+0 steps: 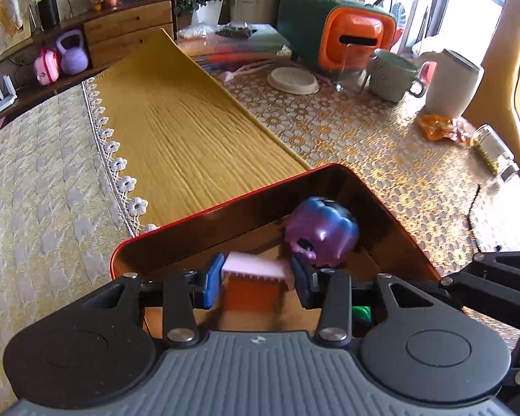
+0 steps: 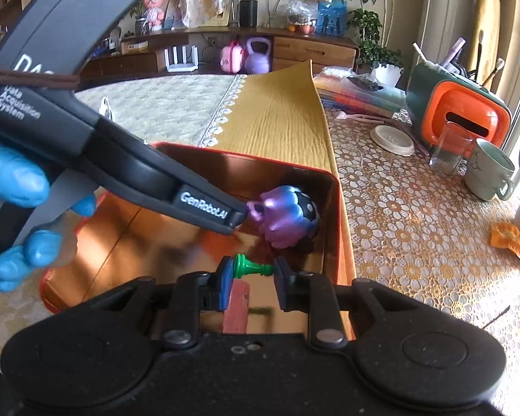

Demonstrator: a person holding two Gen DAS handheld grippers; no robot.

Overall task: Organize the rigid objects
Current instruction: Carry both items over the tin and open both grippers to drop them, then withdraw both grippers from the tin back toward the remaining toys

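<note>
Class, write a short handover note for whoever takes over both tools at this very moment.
Left tool: shut on a pink comb-like piece, over the red tin.
Right tool: shut on a green chess pawn, also over the tin.
Done: purple toy already lies in the tin's corner.
Left: lower and release both pieces into the tin.

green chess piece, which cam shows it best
The right wrist view: the green chess piece lies sideways, clamped between the right gripper pads above the red tin. In the left wrist view only a green sliver peeks out behind the left gripper.
</note>
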